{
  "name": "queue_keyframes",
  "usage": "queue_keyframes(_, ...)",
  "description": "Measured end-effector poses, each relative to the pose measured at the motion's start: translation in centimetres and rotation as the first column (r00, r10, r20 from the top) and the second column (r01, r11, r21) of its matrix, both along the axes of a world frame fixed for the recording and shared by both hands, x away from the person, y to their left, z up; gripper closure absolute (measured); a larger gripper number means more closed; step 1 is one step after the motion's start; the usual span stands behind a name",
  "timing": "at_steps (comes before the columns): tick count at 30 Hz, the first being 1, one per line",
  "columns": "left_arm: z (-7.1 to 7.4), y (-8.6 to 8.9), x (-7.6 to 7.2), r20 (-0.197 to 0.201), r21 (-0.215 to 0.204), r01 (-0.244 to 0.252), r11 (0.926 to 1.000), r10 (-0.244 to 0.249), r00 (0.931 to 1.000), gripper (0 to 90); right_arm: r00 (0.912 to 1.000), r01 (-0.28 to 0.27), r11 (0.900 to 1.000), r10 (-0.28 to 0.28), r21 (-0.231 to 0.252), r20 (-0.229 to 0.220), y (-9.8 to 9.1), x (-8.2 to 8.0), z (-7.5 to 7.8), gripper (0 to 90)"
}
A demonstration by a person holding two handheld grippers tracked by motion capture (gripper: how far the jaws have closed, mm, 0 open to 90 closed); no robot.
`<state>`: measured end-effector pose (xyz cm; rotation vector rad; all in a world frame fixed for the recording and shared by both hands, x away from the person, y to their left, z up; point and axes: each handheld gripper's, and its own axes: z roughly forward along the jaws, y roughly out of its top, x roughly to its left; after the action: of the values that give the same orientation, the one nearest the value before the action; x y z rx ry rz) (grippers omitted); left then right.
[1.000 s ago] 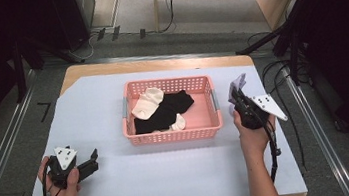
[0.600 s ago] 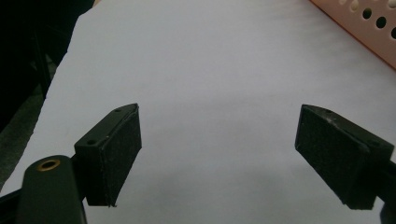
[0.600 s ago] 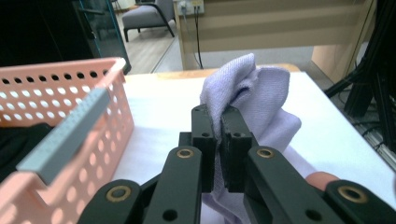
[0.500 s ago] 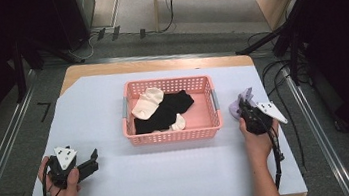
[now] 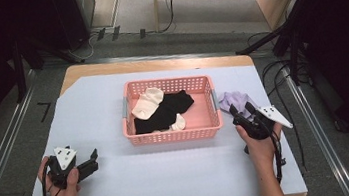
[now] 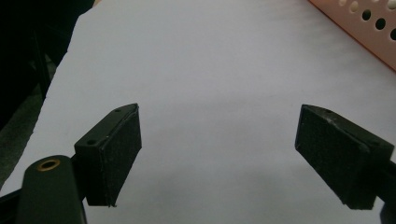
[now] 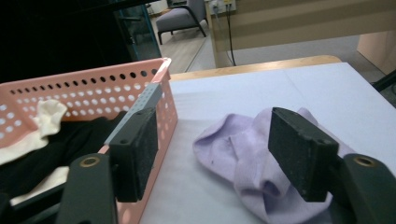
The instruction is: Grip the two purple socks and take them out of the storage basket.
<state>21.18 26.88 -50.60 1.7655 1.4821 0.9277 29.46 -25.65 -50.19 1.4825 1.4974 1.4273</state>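
**Lilac sock lies loose beside the basket, right gripper open over it**

The left gripper point(image 5: 89, 161) rests low on the counter point(image 5: 172, 179), well apart from the work. Its jaws stand wide open with nothing between them but bare white surface; the basket point(image 5: 172, 136) is ahead of it and to its right, a pink corner of it point(image 6: 369, 32) showing in the left gripper view.

The basket holds a cream sock point(image 5: 147, 103) lying over a black one point(image 5: 169, 109), with another pale bit at the front edge.

The right gripper point(image 5: 242, 111) sits just right of the basket. Its jaws are open and hold nothing. The lilac sock point(image 5: 233, 100) lies crumpled on the counter directly ahead of and under the jaws, its near folds between the two pads in the right gripper view point(image 7: 243, 158). The left pad is close against the basket wall point(image 7: 159, 107).

The step in hand looks like setting this sock out on the counter, away from the rest. To do it well, the gripper should lift straight up and back so neither pad drags a fold along. If the sock needs flattening, pinch one edge only, at the cuff or toe, and pull away from the basket rather than toward it, keeping the left pad clear of the wall.
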Motion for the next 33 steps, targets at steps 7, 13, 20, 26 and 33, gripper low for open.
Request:
queue_keyframes(7, 0.0, 0.1, 0.0, -0.001, 0.000, -0.003, 1.0000, 0.003, 1.0000, 15.4, 0.9995, -0.030, 0.9995, 0.030, -0.009, 0.008, -1.5, -2.0, 0.1, 25.9)
queue_keyframes(13, 0.0, 0.1, 0.0, 0.002, -0.004, -0.002, 1.0000, 0.002, 1.0000, 15.4, 0.9994, -0.033, 0.9992, 0.032, -0.023, -0.009, -2.9, -3.5, -0.2, 23.6)
queue_keyframes(20, 0.0, 0.1, -0.1, 0.012, -0.010, -0.004, 0.9999, 0.004, 0.9999, 15.4, 0.9995, -0.026, 0.9988, 0.025, -0.041, -0.020, -4.2, -5.2, -0.8, 22.9)
queue_keyframes(26, 0.0, 0.2, -0.1, 0.012, -0.016, -0.005, 0.9999, 0.005, 0.9999, 15.4, 0.9990, -0.022, 0.9985, 0.020, -0.051, -0.041, -5.2, -6.7, -1.2, 22.4)
queue_keyframes(33, 0.1, 0.2, -0.2, 0.014, -0.018, -0.003, 0.9998, 0.003, 0.9999, 15.4, 0.9986, 0.010, 0.9973, -0.014, -0.072, -0.050, -6.7, -8.5, -1.6, 22.1)
